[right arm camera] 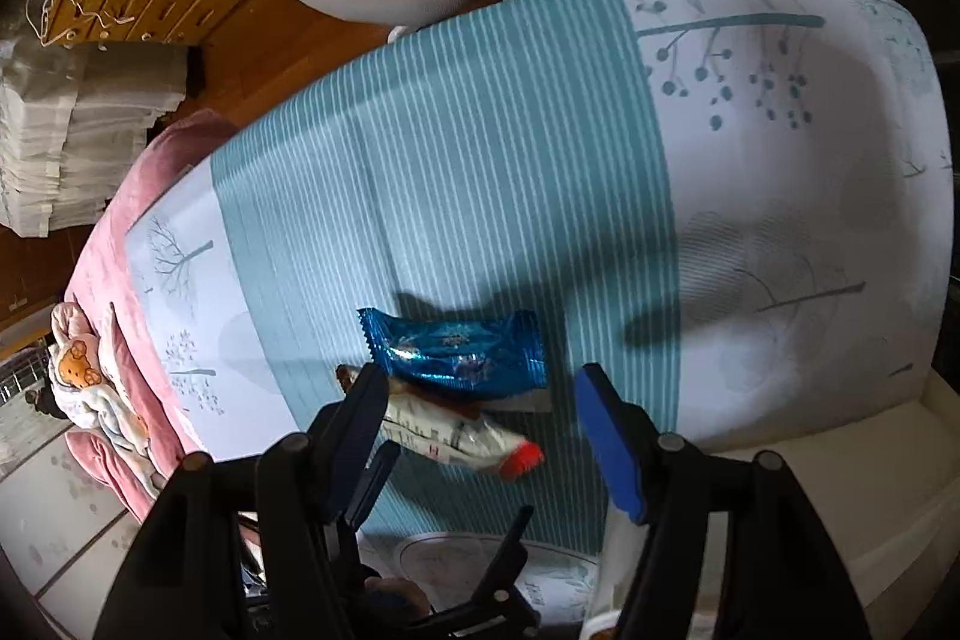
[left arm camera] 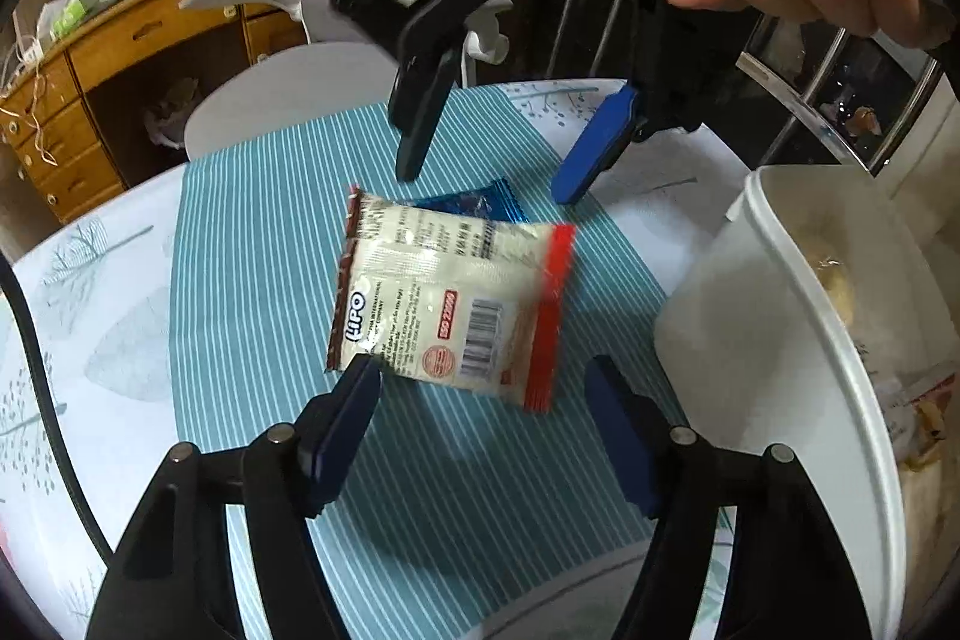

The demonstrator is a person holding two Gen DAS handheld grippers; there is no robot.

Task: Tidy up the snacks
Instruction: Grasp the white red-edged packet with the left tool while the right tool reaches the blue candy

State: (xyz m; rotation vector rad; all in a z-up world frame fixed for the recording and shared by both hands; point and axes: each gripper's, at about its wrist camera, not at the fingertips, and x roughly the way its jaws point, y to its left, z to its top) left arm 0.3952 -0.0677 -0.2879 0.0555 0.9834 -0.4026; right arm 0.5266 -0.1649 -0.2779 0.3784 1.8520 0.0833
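Note:
A cream Lipo snack packet (left arm camera: 447, 301) with red and brown ends lies on the striped teal cloth, just ahead of my open, empty left gripper (left arm camera: 483, 427). A blue foil snack (left arm camera: 480, 205) lies partly under its far edge. My right gripper (left arm camera: 489, 181) hangs open above the far side of both packets, held by a hand. In the right wrist view the blue foil snack (right arm camera: 459, 352) sits between the open right gripper (right arm camera: 480, 433) fingers, with the cream packet (right arm camera: 456, 436) below it. A white plastic container (left arm camera: 798, 340) holding snacks stands at the right.
The table (right arm camera: 780, 148) carries a white cloth with leaf prints around the teal strip. A white chair (left arm camera: 336, 16) stands at the far edge, and a wooden desk (left arm camera: 120, 100) behind it. Pink bedding (right arm camera: 120, 340) lies beside the table.

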